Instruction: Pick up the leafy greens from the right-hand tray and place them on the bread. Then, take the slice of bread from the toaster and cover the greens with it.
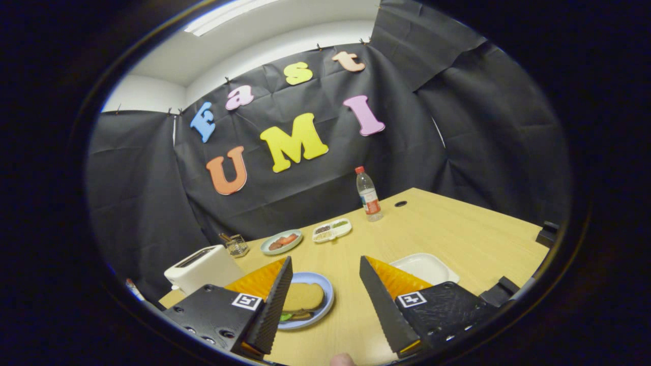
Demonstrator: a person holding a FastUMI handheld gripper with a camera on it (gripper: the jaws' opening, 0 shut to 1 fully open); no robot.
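My gripper (325,267) stands open above the wooden table (457,239), nothing between its fingers. Just by the left finger (277,300) a blue plate (325,287) holds a slice of bread (302,296) lying on top of leafy greens (286,316), with another slice showing under them. The white toaster (203,267) stands to the left of the plate, its slots partly visible from the side. A white tray (424,265) sits behind the right finger (381,300), and it looks bare.
Further back stand a small plate with red slices (281,241), a divided white dish with seasonings (332,230), a plastic bottle with a red cap (368,195) and a small wire holder (236,245). A round cable hole (400,204) marks the far tabletop.
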